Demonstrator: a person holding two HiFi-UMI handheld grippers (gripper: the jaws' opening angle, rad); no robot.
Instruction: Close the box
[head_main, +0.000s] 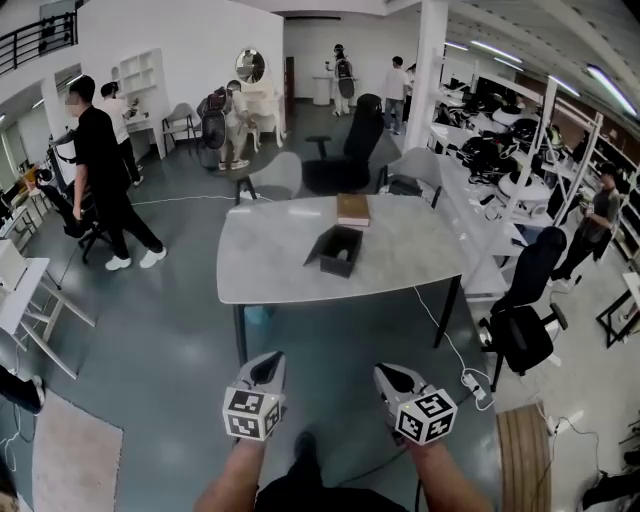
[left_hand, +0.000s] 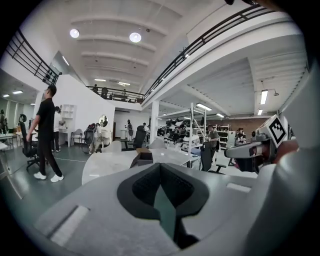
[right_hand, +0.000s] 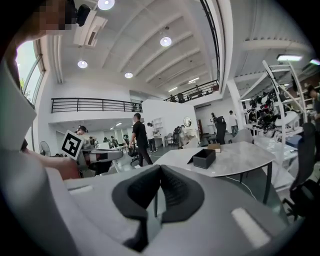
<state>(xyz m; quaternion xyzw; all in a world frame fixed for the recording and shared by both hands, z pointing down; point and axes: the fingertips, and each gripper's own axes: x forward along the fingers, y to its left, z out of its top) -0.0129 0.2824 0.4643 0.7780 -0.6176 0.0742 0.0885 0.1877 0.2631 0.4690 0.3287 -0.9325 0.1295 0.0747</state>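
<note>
left gripper (left_hand: 160, 166), right gripper (right_hand: 159, 168) closed empty in own views; head view shows inside of open box (head_main: 338, 250) on table (head_main: 280, 262).

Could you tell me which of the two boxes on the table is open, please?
The black box, in front, has its lid flap raised; the flat brown box behind it lies closed.

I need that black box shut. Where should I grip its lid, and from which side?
Grip the lid by its free edge; it stands open, angled outward, left of the box in the head view. Probably come from that left, swinging it over the opening.
</note>
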